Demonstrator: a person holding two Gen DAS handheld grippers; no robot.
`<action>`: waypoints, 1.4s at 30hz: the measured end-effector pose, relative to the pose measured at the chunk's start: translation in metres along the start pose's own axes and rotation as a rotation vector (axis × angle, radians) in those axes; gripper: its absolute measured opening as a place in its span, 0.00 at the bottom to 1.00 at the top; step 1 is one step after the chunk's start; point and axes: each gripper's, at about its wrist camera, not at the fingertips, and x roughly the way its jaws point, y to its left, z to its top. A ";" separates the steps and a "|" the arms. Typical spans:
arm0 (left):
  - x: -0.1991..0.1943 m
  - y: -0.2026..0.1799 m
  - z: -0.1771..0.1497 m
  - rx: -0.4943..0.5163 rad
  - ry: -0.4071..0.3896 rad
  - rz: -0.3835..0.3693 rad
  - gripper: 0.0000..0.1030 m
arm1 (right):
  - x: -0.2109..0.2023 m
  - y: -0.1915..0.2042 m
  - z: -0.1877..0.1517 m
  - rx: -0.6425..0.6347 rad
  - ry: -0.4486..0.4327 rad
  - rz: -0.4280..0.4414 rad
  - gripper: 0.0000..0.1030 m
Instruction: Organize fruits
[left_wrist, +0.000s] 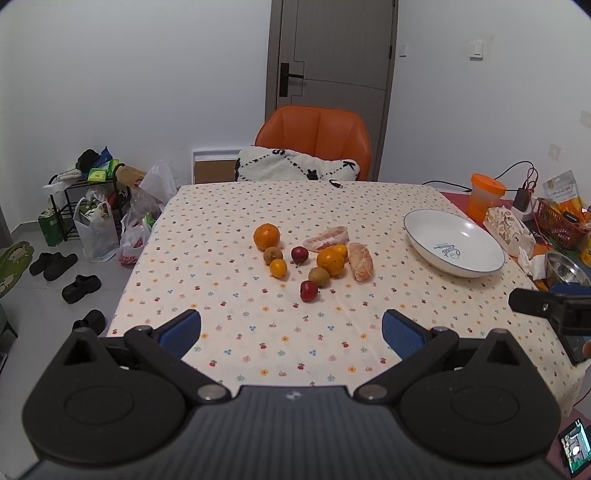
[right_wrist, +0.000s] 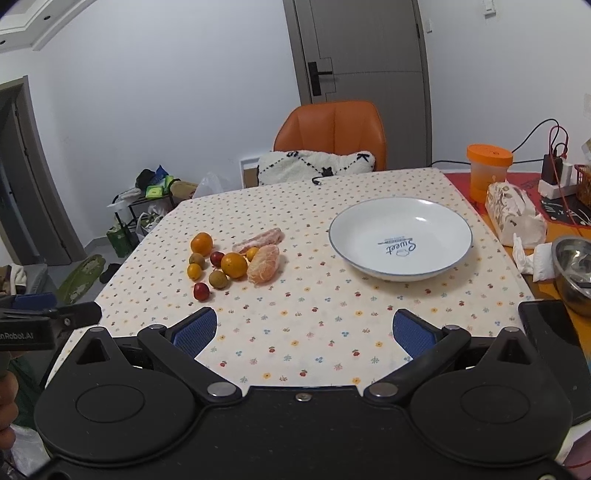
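Your left gripper (left_wrist: 291, 334) and right gripper (right_wrist: 303, 332) both hover spread wide over the table's (right_wrist: 314, 325) near edge, holding nothing. The fruit (left_wrist: 314, 258) lies clustered mid-table, well apart from the plate (right_wrist: 400, 240).

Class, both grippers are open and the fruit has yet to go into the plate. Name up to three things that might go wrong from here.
1. The fruit sits packed together: the big orange touches the peeled citrus, so closing on one may nudge its neighbours.
2. The small red fruit is round and could roll across the tablecloth if knocked.
3. The peeled citrus looks soft; a firm squeeze might crush it before it reaches the plate.
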 end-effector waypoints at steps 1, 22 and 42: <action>0.000 0.001 0.000 -0.003 -0.003 -0.001 1.00 | 0.000 0.000 0.000 -0.003 0.000 0.000 1.00; 0.024 0.011 0.002 -0.020 -0.025 0.030 1.00 | 0.034 0.013 0.004 -0.007 0.008 0.067 1.00; 0.096 0.009 0.006 -0.037 -0.013 -0.028 0.96 | 0.096 0.009 0.009 -0.007 -0.003 0.146 0.89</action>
